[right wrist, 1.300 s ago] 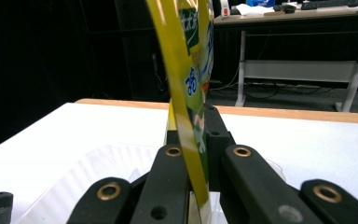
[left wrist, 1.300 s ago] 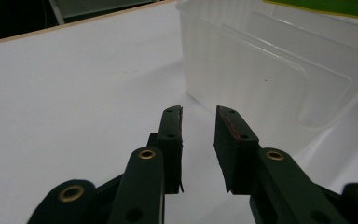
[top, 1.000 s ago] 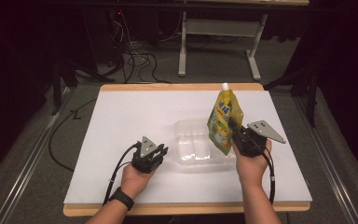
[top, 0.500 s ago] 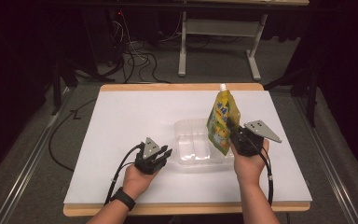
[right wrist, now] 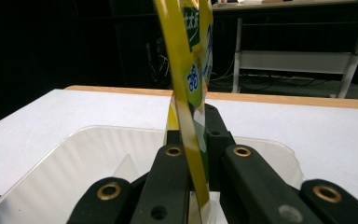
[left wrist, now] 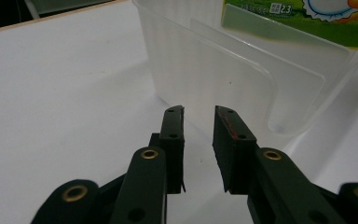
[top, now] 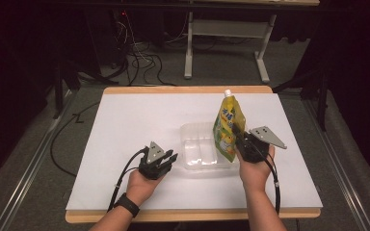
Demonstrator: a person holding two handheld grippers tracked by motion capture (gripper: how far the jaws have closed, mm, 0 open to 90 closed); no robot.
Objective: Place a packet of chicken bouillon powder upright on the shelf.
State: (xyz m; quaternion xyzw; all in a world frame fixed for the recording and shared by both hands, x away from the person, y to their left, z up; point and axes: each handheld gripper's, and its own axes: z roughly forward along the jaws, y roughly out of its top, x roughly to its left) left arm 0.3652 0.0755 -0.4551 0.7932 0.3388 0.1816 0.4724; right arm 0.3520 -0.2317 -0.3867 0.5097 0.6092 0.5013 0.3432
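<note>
A yellow-green spouted drink pouch [top: 227, 126] stands upright over the right end of a clear plastic tray [top: 198, 150] on the white table. My right gripper [top: 241, 139] is shut on the pouch's edge; in the right gripper view the pouch [right wrist: 189, 70] rises between the jaws above the tray [right wrist: 74, 158]. My left gripper [top: 169, 159] rests on the table just left of the tray, open with a small gap and nothing between its jaws [left wrist: 199, 135]. The tray wall [left wrist: 214, 70] stands right in front of them.
The white table top [top: 135, 120] has a wooden edge. Cables [top: 139, 57] and a metal table frame [top: 221, 33] lie on the dark floor beyond the far edge. A person's forearms come in from the bottom.
My left gripper has slid a little right toward the tray. The right gripper and pouch have shifted slightly left and nearer over the tray.
</note>
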